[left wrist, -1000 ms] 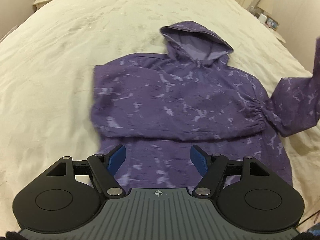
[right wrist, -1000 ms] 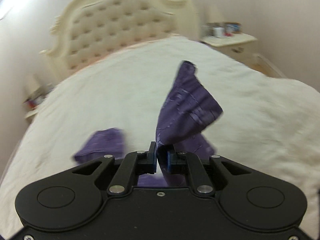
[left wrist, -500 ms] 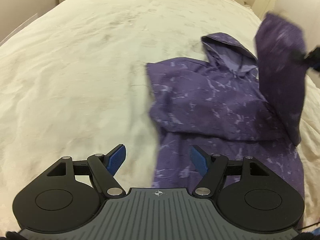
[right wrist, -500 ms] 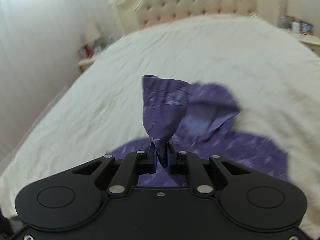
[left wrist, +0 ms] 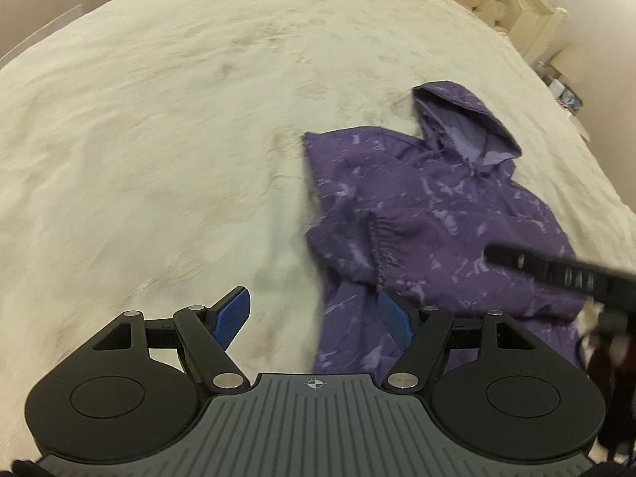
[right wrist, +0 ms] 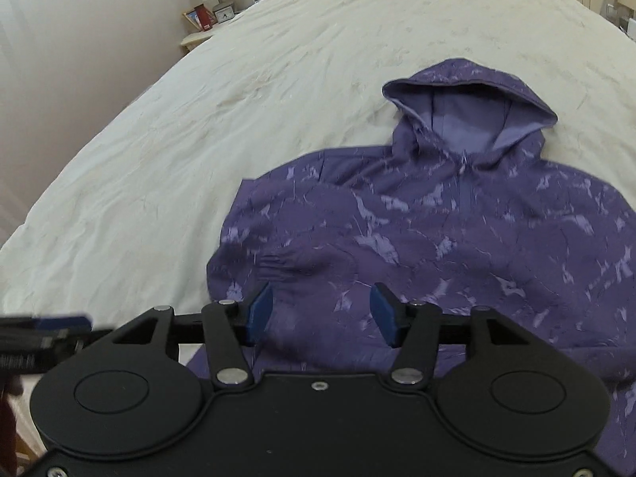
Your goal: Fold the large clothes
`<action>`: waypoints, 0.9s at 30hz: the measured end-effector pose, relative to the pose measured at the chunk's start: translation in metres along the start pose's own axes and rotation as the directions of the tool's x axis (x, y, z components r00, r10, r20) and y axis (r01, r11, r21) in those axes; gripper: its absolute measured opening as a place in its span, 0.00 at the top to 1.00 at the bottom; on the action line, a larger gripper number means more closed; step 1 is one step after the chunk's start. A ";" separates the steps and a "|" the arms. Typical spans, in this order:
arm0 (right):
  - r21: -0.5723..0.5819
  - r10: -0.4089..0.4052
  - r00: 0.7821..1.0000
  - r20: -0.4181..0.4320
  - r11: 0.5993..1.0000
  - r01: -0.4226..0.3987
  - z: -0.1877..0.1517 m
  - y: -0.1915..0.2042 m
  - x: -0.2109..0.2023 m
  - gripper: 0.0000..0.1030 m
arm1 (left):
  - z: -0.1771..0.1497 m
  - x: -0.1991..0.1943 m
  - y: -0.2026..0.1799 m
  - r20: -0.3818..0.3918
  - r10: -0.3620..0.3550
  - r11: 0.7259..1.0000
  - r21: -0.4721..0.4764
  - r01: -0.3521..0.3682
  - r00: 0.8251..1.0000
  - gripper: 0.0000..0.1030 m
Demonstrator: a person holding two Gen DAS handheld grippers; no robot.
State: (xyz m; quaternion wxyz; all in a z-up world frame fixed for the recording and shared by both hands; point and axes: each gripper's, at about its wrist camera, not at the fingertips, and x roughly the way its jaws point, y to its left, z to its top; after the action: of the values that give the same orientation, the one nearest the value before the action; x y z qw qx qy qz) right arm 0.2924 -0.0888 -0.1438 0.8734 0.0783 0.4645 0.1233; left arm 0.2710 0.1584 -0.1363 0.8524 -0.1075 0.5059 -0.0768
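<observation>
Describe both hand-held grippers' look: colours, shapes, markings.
Left hand-held gripper: black linkage arms with silver pivot pins, two round black discs, blue textured pads, a ribbed grey centre plate bearing a small crosshair mark. Right hand-held gripper: the same black linkage, discs and blue pads, but a plain black centre plate with screws.

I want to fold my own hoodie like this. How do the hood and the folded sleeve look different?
The hood lies open on the bedspread; the sleeve lies folded across the hoodie. The hood shows a paler lilac lining inside; the sleeve shows only its outer side. The sleeve ends in a gathered cuff; the hood has a smooth rim. Both are purple with pale streaks.
</observation>
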 end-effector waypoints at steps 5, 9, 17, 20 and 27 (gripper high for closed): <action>0.034 -0.030 0.999 -0.021 0.999 0.031 -0.022 -0.018 -0.013 0.41 | 0.011 0.023 -0.020 -0.021 -0.046 0.999 0.007 0.046 0.999 0.32; 0.081 -0.067 0.997 -0.049 0.994 0.071 -0.043 -0.042 -0.024 0.41 | 0.014 0.054 -0.037 -0.068 -0.060 0.998 0.015 0.061 0.996 0.32; 0.177 -0.110 0.989 -0.097 0.976 0.126 -0.079 -0.081 -0.047 0.41 | 0.013 0.108 -0.060 -0.173 -0.105 0.994 0.006 0.107 0.979 0.57; 0.210 -0.118 0.987 -0.111 0.968 0.139 -0.090 -0.092 -0.053 0.41 | 0.015 0.097 -0.072 -0.106 -0.101 0.992 0.066 0.108 0.989 0.75; 0.247 -0.136 0.983 -0.124 0.955 0.163 -0.102 -0.119 -0.057 0.41 | 0.015 0.064 -0.096 0.085 -0.073 0.964 0.261 0.049 0.994 0.76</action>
State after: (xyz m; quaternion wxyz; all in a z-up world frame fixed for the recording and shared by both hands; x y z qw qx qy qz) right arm 0.1943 -0.2170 -0.1856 0.8371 0.1483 0.5266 -0.0002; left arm 0.3120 0.0524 -0.1583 0.8791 -0.0146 0.4476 -0.1632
